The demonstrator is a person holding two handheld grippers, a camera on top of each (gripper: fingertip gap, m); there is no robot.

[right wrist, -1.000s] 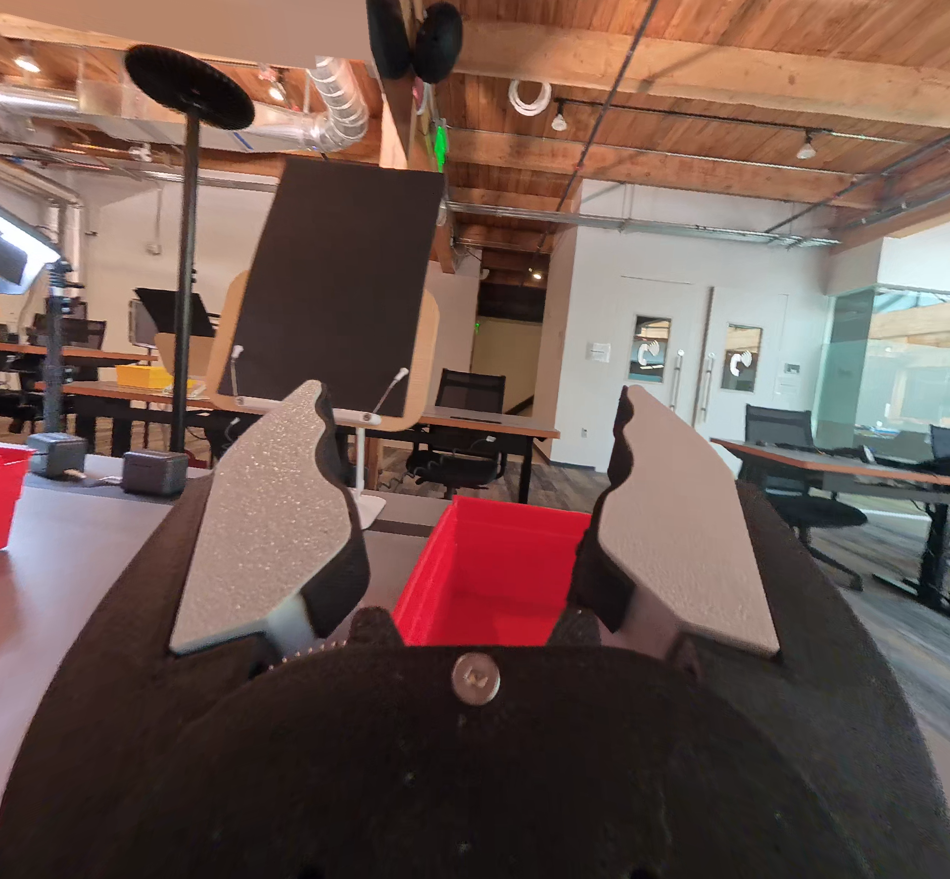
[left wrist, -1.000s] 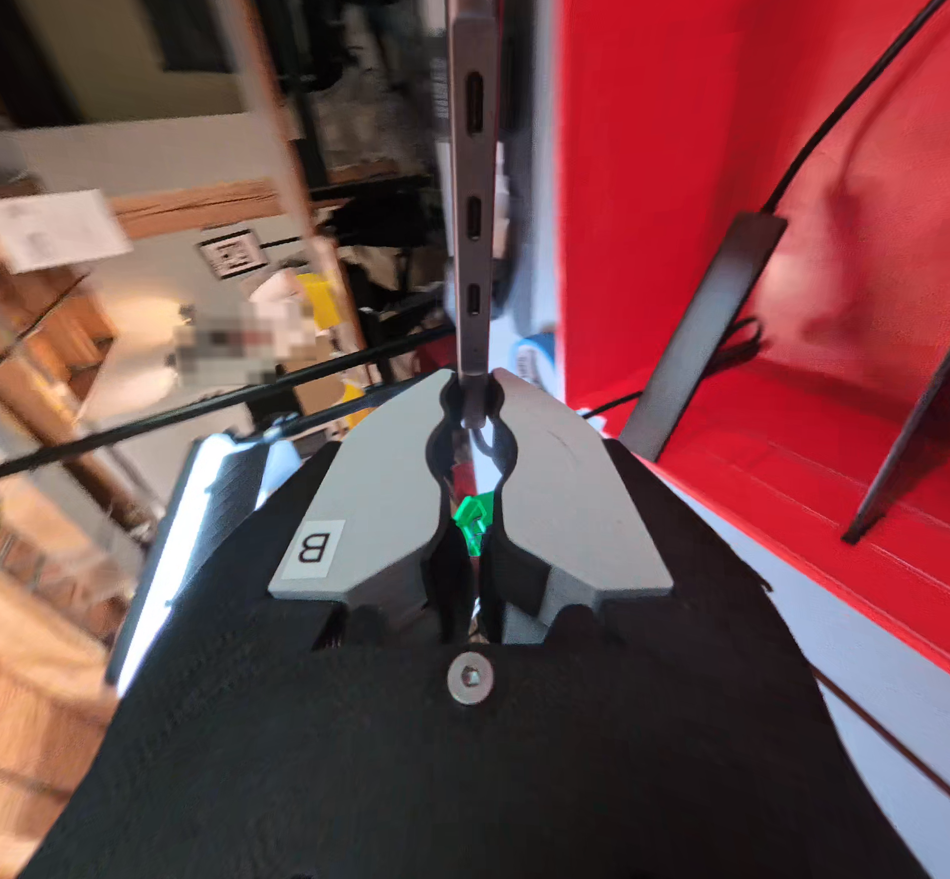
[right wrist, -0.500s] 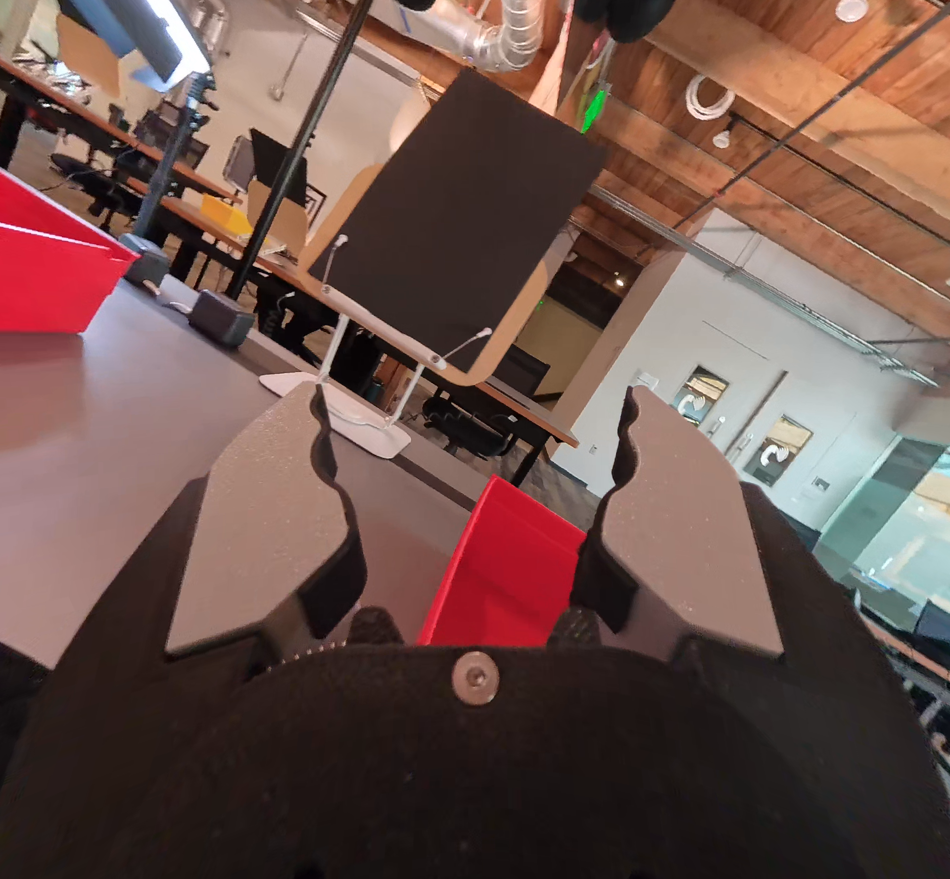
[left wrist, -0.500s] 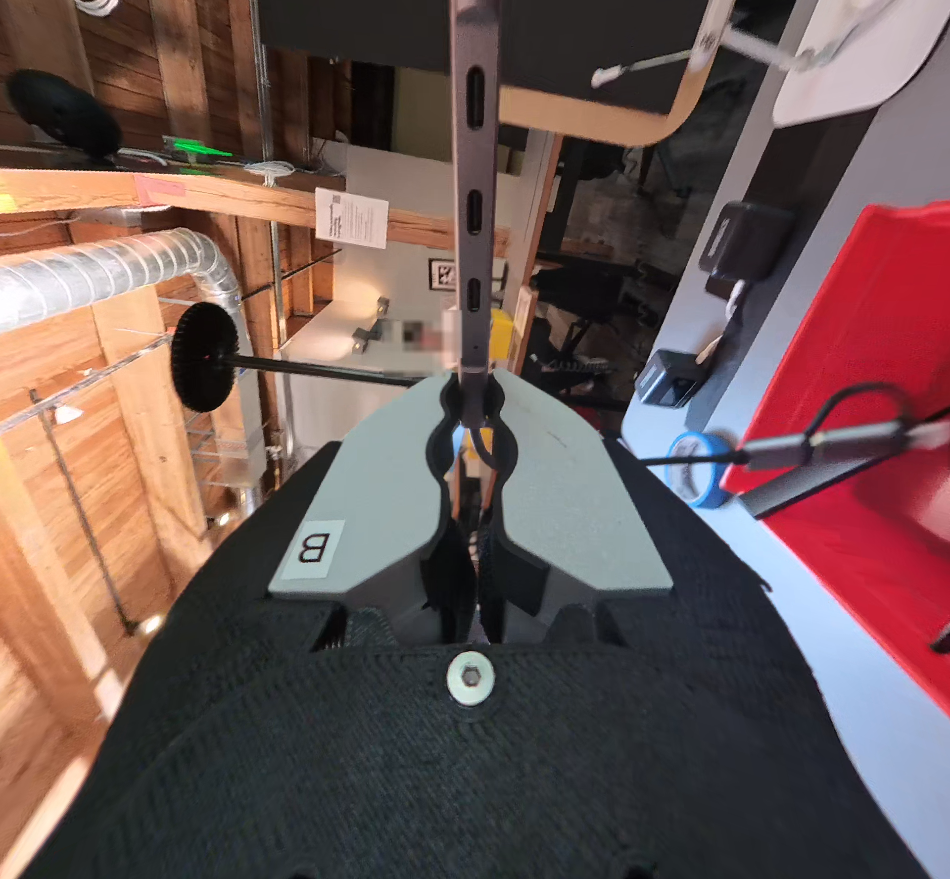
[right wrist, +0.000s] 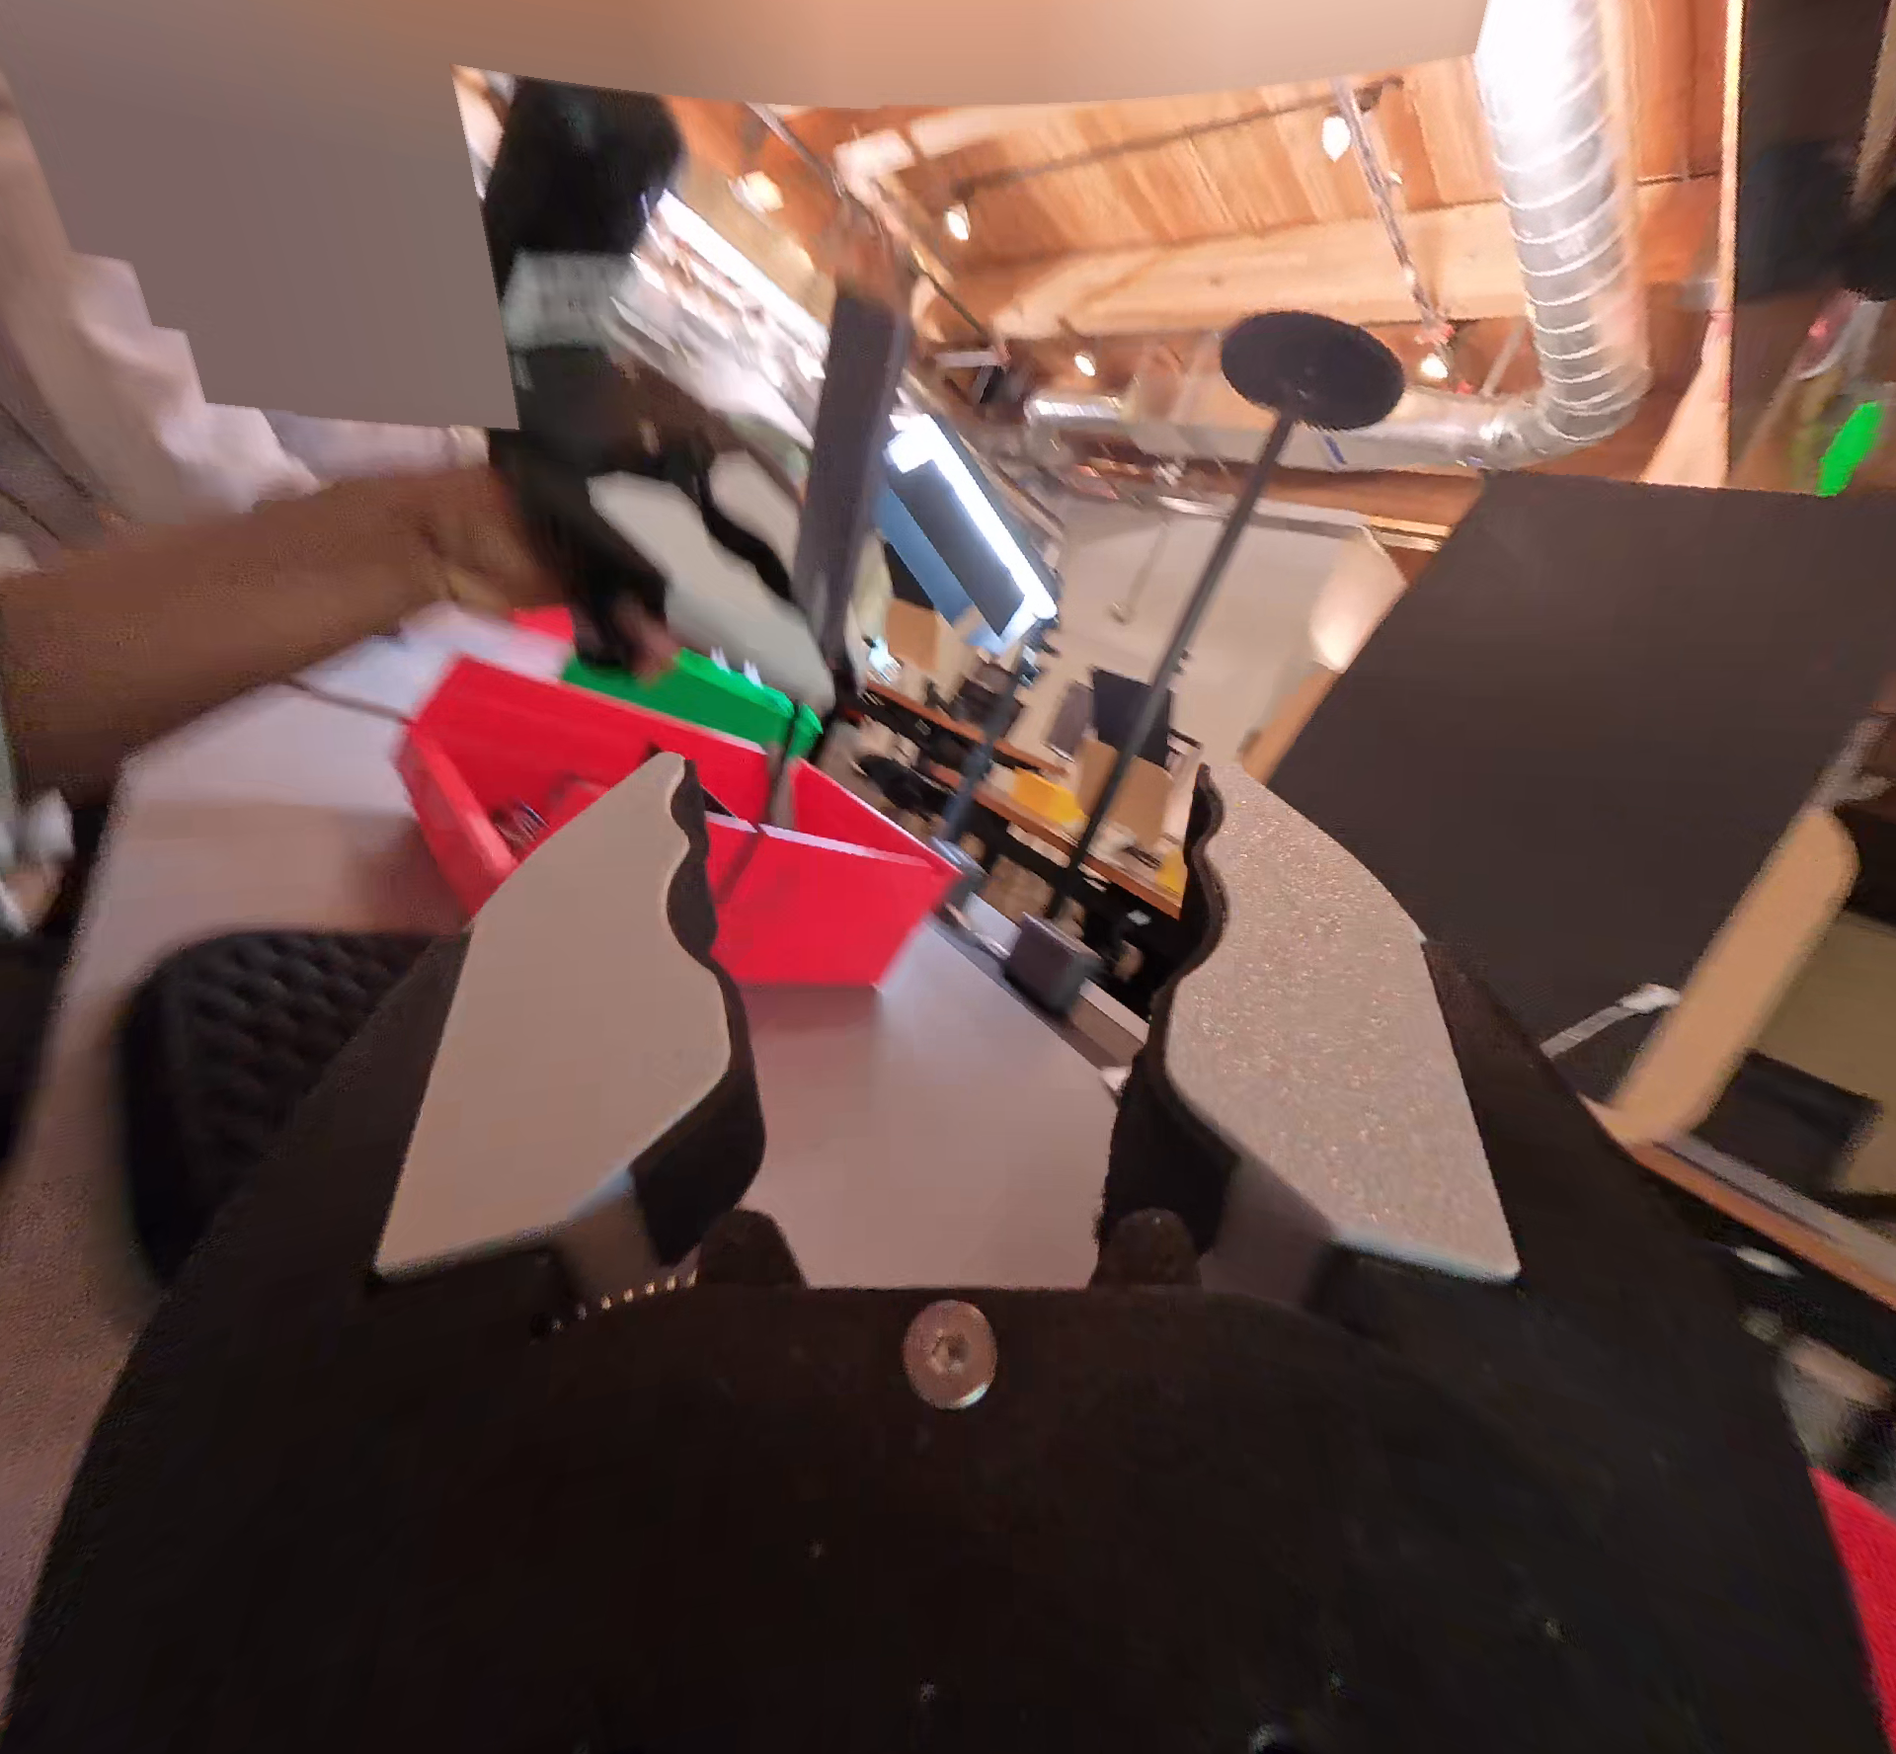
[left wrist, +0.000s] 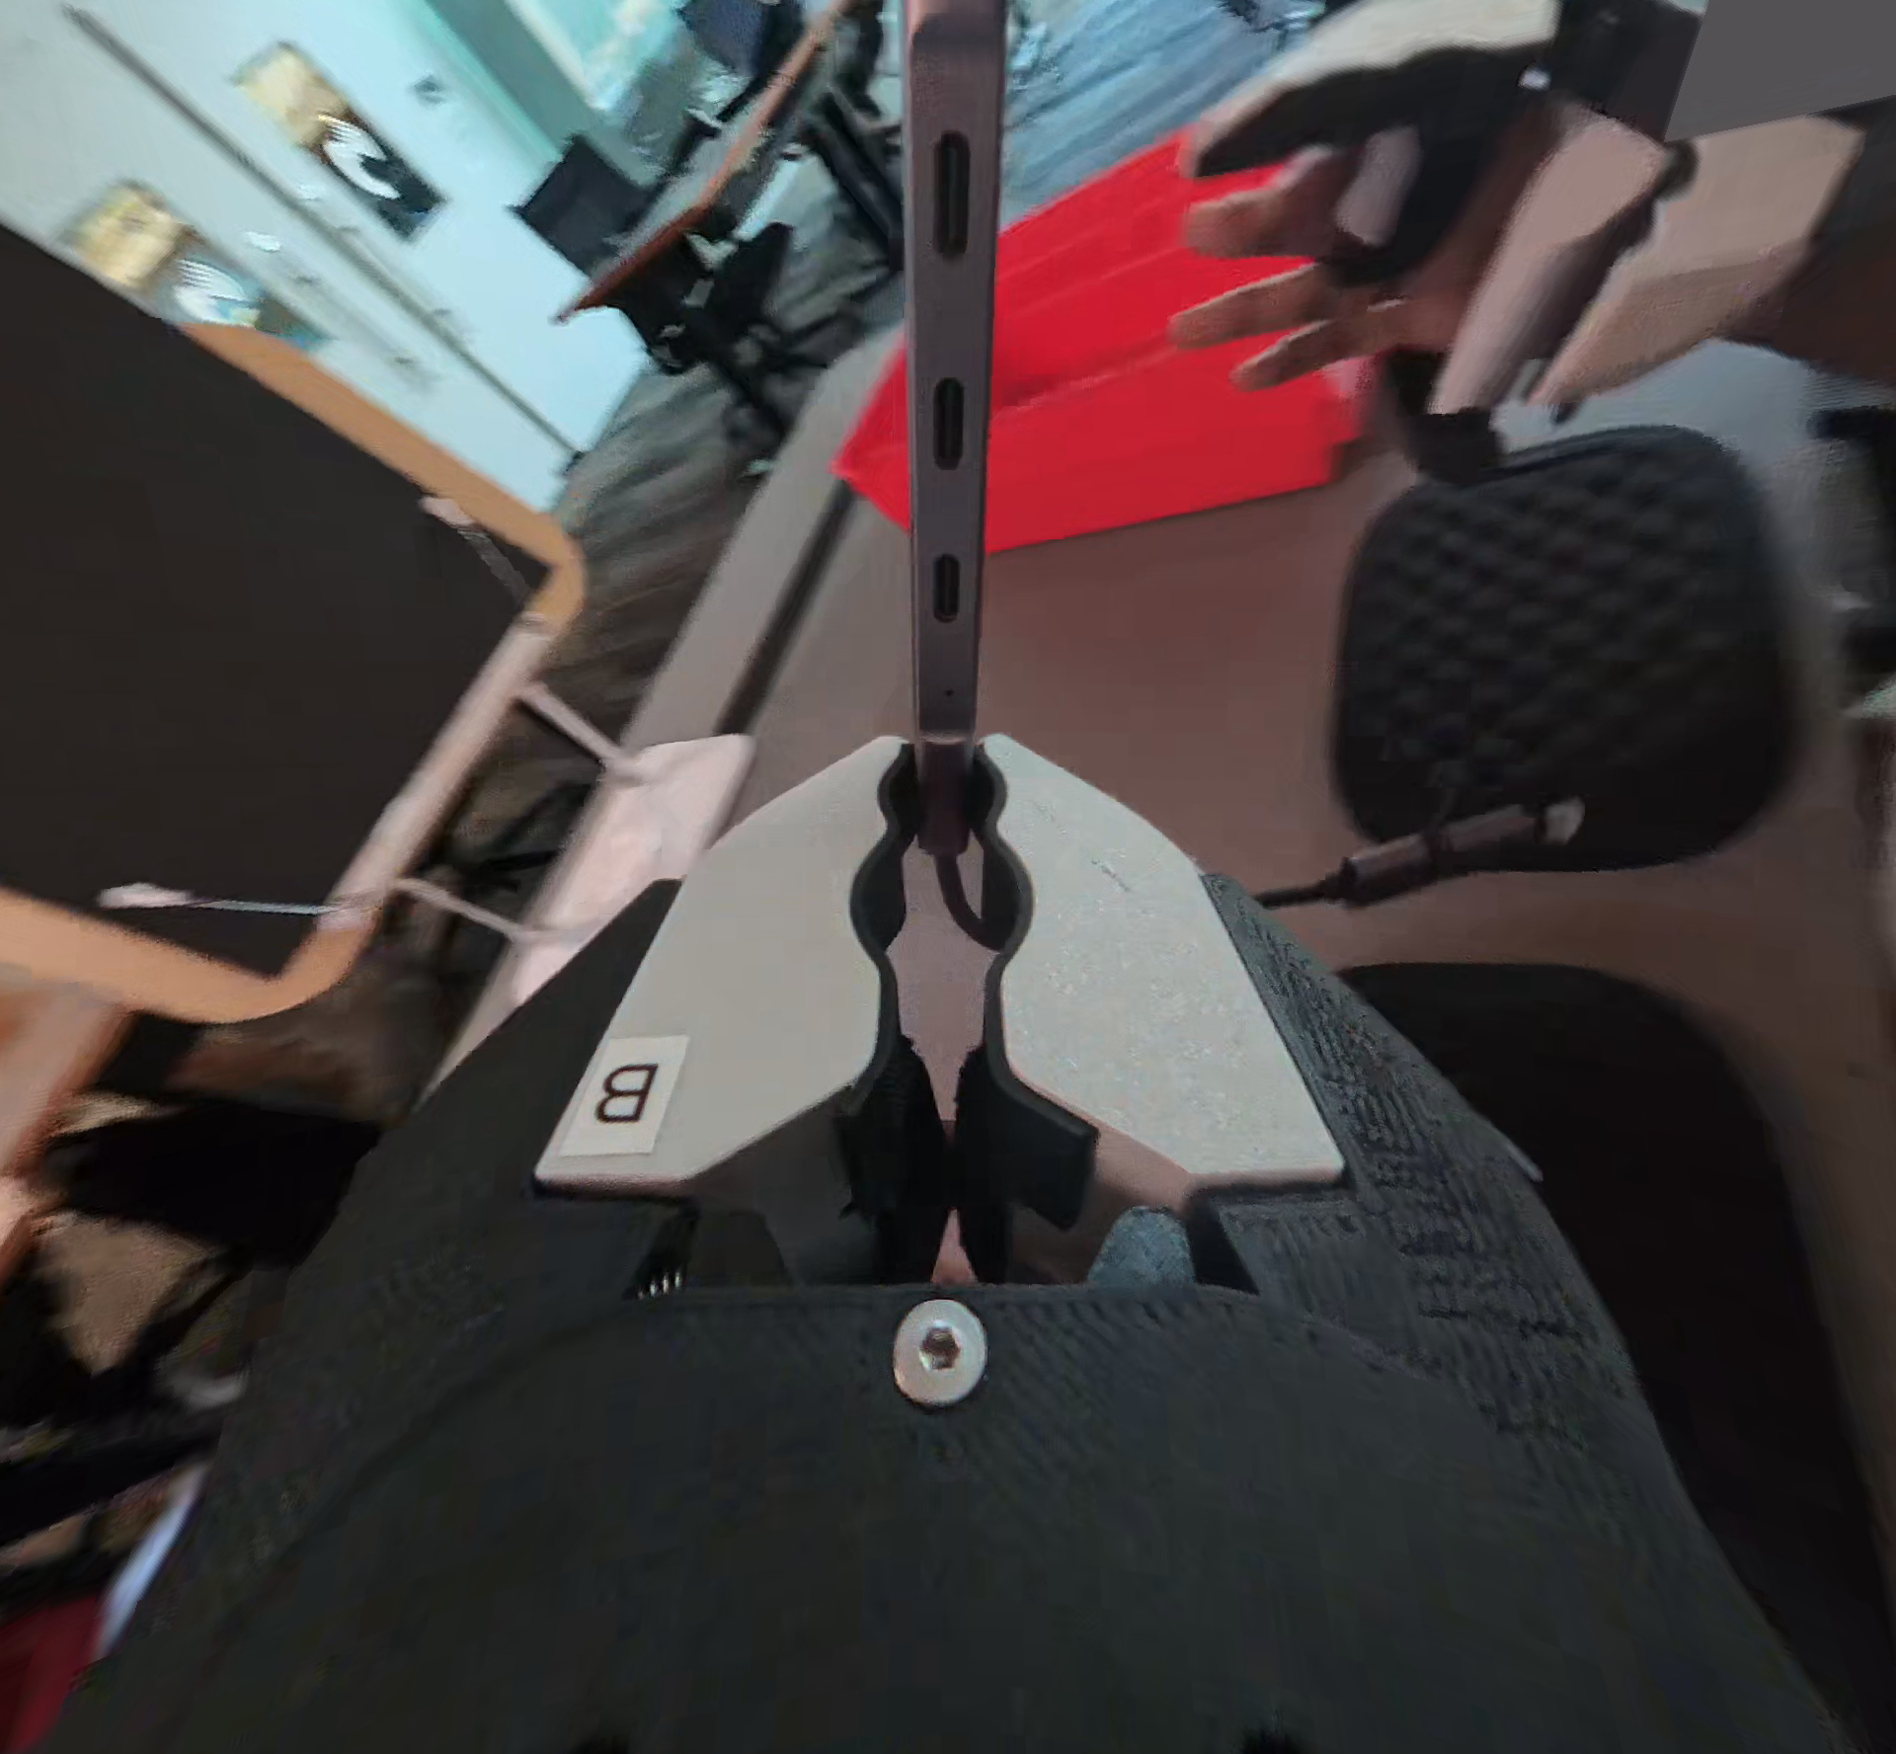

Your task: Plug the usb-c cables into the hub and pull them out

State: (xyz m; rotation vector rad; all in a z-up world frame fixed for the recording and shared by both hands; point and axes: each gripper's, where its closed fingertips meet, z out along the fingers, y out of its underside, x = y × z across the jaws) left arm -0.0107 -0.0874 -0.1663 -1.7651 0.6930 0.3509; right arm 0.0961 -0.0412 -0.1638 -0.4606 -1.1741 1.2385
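My left gripper [left wrist: 944, 761] is shut on the near end of a slim grey hub [left wrist: 949, 289]. The hub stands up and away from the fingers and shows three empty USB-C ports along its edge. A cable's grey USB-C plug [left wrist: 1457, 853] lies on the table beside a black quilted case [left wrist: 1559, 638]. My right gripper [right wrist: 944, 781] is open and empty, above the table. In the right wrist view the left gripper [right wrist: 698, 566] shows farther off, holding the hub [right wrist: 852, 494] upright above a red bin [right wrist: 821, 894].
A hand [left wrist: 1272, 268] holds the other gripper at the upper right of the left wrist view. A second red bin [left wrist: 1129, 391] stands behind the hub. A green box [right wrist: 698, 689] sits behind the first bin. A dark board on a stand [right wrist: 1559, 761] is at the right. About 15 centimeters separates my right fingertips from the black quilted case [left wrist: 1559, 638].
My left gripper has swung away from the red bin with the hub still clamped, and now faces the table and the right gripper. The right gripper has turned left, still open.
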